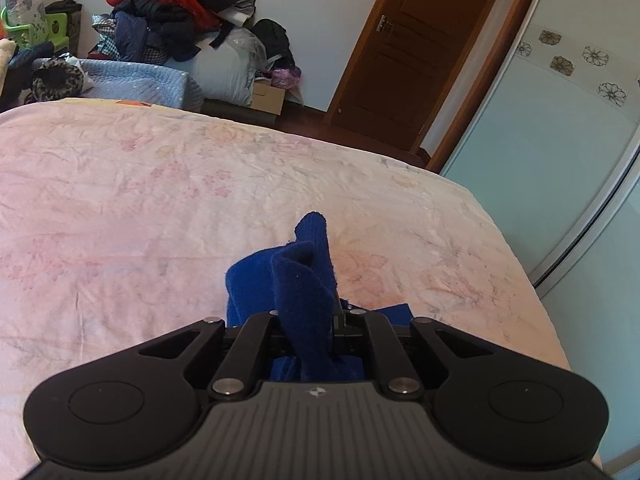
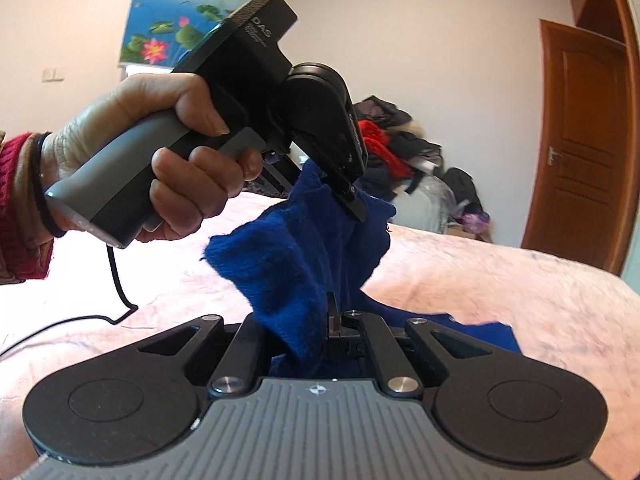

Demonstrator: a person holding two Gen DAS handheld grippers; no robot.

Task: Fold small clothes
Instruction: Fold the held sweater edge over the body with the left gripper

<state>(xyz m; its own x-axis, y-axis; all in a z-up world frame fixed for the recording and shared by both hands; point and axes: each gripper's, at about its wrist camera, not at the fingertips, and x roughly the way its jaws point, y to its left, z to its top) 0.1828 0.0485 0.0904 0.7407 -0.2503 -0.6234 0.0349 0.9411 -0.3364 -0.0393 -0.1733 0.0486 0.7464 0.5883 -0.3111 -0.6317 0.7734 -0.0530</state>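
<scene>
Item: blue cloth point(image 2: 296, 264), a small knit garment, held off the pink bed point(image 1: 160, 200) between two grippers, one loose end trailing on the sheet at lower right in the right wrist view

Left gripper point(image 2: 354, 204): jaws clamped tight on an upper edge of the cloth; gripped by a hand point(image 2: 160, 168) with a red sleeve point(image 2: 16, 208) at the wrist

Right gripper point(image 2: 334, 320): jaws pinched narrow on a bunched fold of the cloth, which spills over the linkage

Surroundings: clothes pile point(image 1: 176, 12) against the far wall, door point(image 1: 416, 48), cable point(image 2: 116, 280) lying across the bed

Risks, as judged:
- both grips sit on bunched fabric, so the edges may not line up and the fold could come out crooked
- a thick knit pinched at a thin edge may slip free when pulled taut
- the trailing end may drag or tuck under when laid down
- the cable could snag the cloth
</scene>
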